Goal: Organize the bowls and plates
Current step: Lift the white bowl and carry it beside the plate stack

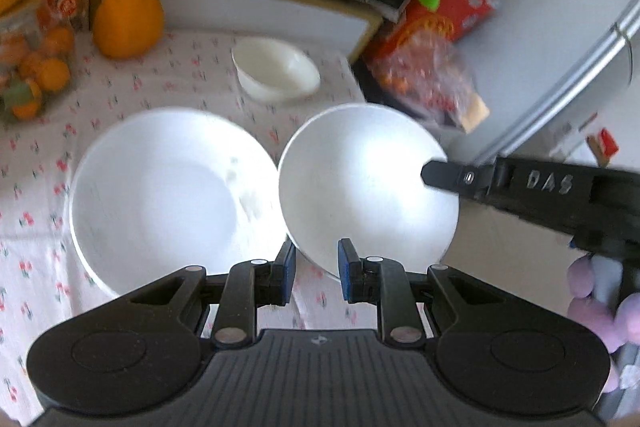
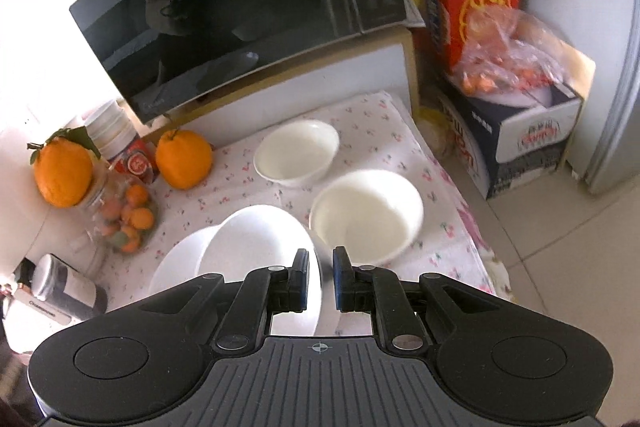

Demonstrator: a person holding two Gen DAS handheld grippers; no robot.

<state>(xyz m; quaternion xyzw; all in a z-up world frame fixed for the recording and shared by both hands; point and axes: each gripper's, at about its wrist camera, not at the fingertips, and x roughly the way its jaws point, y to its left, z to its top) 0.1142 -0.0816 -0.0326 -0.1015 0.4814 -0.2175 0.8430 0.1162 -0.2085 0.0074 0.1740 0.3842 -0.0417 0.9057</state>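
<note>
A white deep plate [image 1: 368, 183] hangs tilted above the flowered tablecloth [image 1: 40, 227]. My left gripper [image 1: 316, 267] is shut on its near rim. My right gripper [image 2: 321, 275] is shut on its right rim, and one of its fingers [image 1: 440, 179] reaches in over the plate from the right. In the right wrist view the held plate [image 2: 256, 247] partly covers a second white plate [image 2: 176, 267] lying on the cloth, which is the plate [image 1: 168, 195] at the left in the left wrist view. A larger white bowl [image 2: 366, 215] and a smaller one [image 2: 298, 151] stand behind.
A black microwave [image 2: 240, 7] stands at the back on a low shelf. Oranges [image 2: 183, 159] and a jar of small fruit [image 2: 128, 219] crowd the left. Cardboard boxes [image 2: 520, 131] and a fridge [image 1: 560, 27] stand to the right, past the table's edge, on a tiled floor [image 2: 540, 247].
</note>
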